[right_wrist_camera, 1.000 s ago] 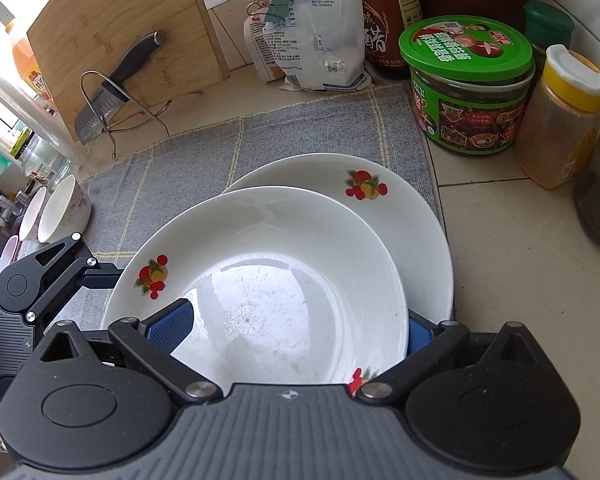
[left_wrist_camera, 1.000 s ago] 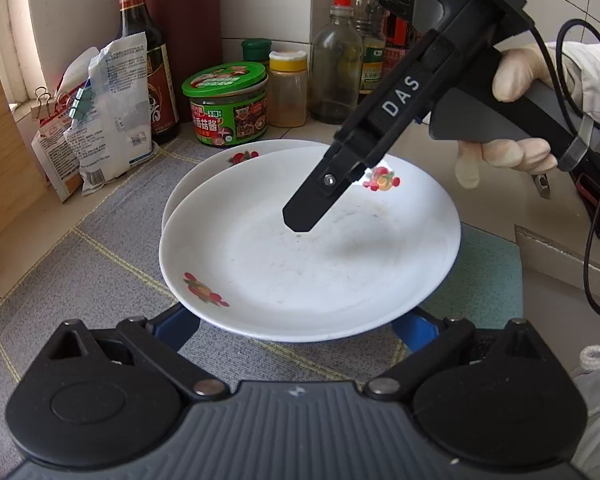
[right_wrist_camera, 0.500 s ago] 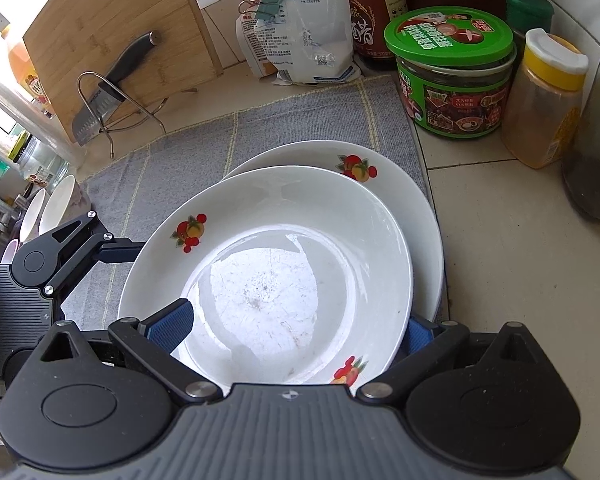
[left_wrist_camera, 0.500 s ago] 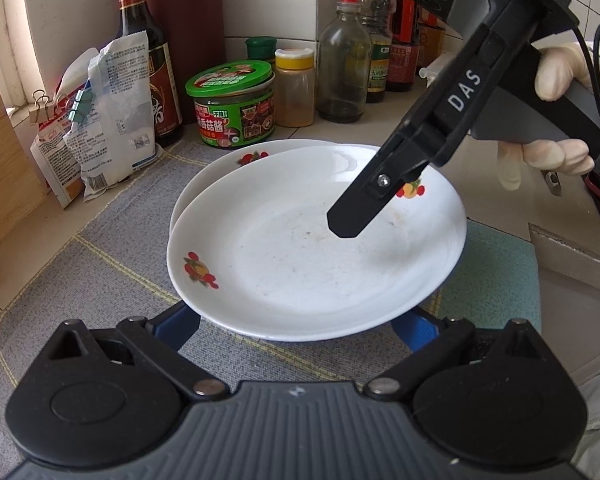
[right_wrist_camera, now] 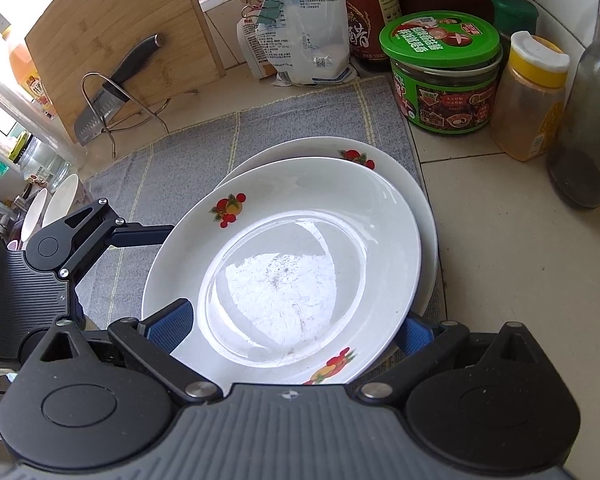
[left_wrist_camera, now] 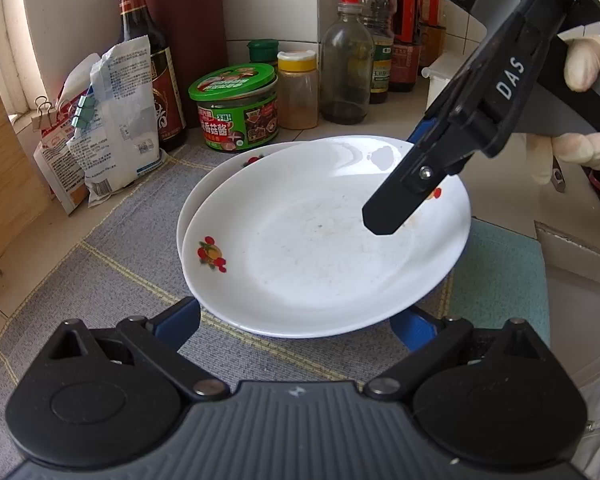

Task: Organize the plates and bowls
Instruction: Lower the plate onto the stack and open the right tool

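Two white plates with fruit prints lie stacked on a grey mat. The upper plate (left_wrist_camera: pixel 324 240) (right_wrist_camera: pixel 284 272) rests a little off-centre on the lower plate (left_wrist_camera: pixel 236 160) (right_wrist_camera: pixel 380 160). My left gripper (left_wrist_camera: pixel 296 320) is open, its blue pads at either side of the upper plate's near rim. My right gripper (right_wrist_camera: pixel 296 328) is also open, its pads at either side of the opposite rim. In the left wrist view one right fingertip (left_wrist_camera: pixel 384 216) hovers over the plate. The pads' ends are hidden under the rim.
A green-lidded jar (left_wrist_camera: pixel 236 108), a yellow-capped spice jar (left_wrist_camera: pixel 298 92), bottles (left_wrist_camera: pixel 346 60) and clipped bags (left_wrist_camera: pixel 112 120) line the back wall. A cutting board with a cleaver on a rack (right_wrist_camera: pixel 112 80) stands at the left. White bowls (right_wrist_camera: pixel 56 204) sit beyond the left gripper.
The upper plate has slid toward the lower one and now covers most of it. Both grippers have drawn back toward the plate's rims.
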{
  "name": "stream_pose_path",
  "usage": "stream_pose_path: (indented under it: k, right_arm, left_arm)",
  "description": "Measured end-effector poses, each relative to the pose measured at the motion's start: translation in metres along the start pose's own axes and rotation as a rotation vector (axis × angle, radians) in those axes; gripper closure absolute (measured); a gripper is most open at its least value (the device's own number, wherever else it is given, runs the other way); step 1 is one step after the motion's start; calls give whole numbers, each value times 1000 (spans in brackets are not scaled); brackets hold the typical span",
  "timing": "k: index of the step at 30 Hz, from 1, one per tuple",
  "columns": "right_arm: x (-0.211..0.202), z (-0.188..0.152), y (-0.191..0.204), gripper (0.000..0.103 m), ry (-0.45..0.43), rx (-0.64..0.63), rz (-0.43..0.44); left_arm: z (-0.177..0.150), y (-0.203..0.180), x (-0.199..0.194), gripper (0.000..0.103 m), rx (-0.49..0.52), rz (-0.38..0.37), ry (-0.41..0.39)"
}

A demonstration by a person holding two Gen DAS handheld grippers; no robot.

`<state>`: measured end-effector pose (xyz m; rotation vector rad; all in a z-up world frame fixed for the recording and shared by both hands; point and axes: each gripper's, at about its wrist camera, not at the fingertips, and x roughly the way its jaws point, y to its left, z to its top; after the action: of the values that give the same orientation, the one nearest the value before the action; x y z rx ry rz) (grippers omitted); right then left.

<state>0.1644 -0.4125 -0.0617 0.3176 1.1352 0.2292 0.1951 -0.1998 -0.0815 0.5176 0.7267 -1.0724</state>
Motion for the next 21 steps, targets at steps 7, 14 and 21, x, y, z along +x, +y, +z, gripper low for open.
stream_pose_path:
  k: [7, 14, 21]
  right_arm:
    - [-3, -3, 3, 0, 3, 2, -18]
    - [-5, -5, 5, 0, 1, 6, -33]
    - [-6, -9, 8, 0, 8, 8, -33]
  left_arm:
    - [0, -3, -2, 3, 14, -4, -5]
    - [0, -4, -4, 3, 24, -16, -17]
    - [1, -3, -4, 3, 8, -36, -30]
